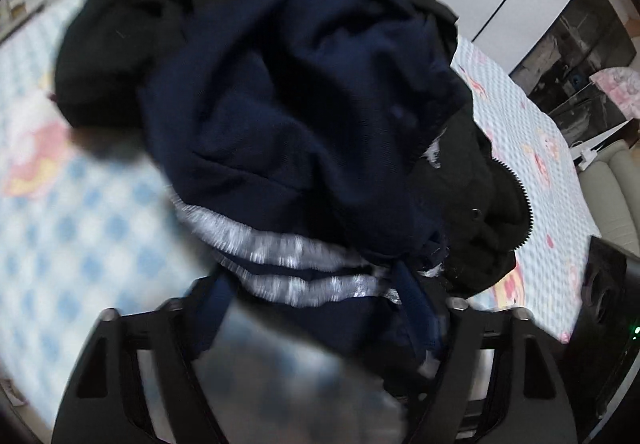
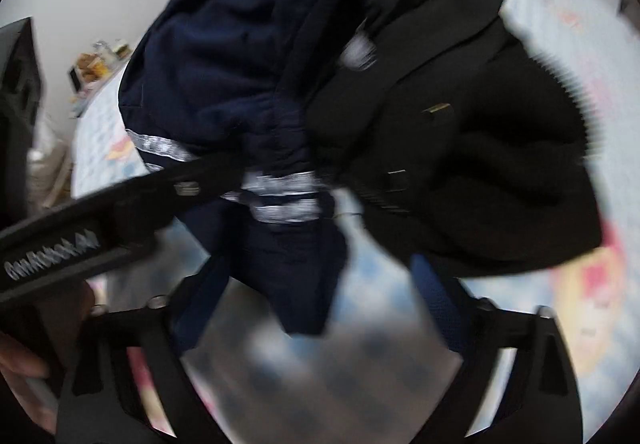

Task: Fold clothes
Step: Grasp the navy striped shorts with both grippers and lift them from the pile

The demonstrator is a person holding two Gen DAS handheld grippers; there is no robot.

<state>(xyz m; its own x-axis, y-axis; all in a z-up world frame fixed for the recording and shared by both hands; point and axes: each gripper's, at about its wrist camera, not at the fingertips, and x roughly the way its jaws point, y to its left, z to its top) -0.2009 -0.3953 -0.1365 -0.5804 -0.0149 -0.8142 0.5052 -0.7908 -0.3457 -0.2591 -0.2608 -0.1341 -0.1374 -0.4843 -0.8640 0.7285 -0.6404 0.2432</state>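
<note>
Both of my grippers are reaching up into a bunched heap of clothes above the bedsheet [image 1: 60,203]. Seen from my right wrist, my left gripper [image 2: 224,169] is coming in slantwise from the left, clenching the striped hem of the navy garment [image 1: 280,103]. My right gripper's [image 2: 320,308] fingers are spreading wide around hanging cloth; I cannot tell its grip. That garment's stripes are running crosswise, with the black jacket [image 1: 476,211] lying just beside it. Blur is hiding seams.
</note>
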